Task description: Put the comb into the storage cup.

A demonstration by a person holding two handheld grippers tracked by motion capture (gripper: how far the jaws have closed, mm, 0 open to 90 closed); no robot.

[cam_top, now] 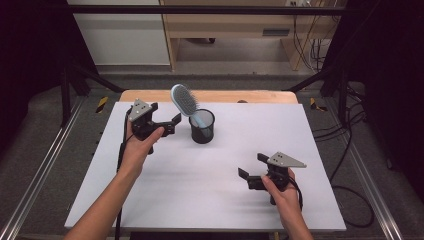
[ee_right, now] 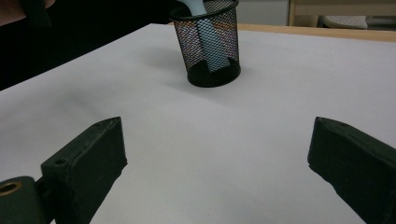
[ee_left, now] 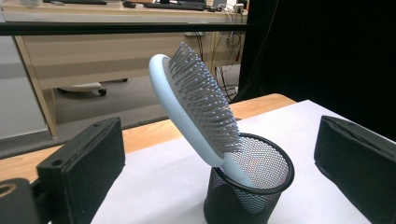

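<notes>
The cup (ee_left: 249, 186) is black wire mesh, apparently metal, with a smooth solid rim and a slight sheen. The hairbrush (ee_left: 194, 109) in it has a pale blue, smooth, semi-gloss plastic body; its grey bristles look like plastic pins with small rounded tips. The sheet (cam_top: 210, 165) covering the table is white, matt and smooth, like paper or card. The table edge (cam_top: 210, 96) behind it is light wood with a smooth finish. My left gripper (cam_top: 162, 124) and right gripper (cam_top: 251, 168) carry matt black pads (ee_right: 86, 163) with a fine-grained, rubbery surface.
</notes>
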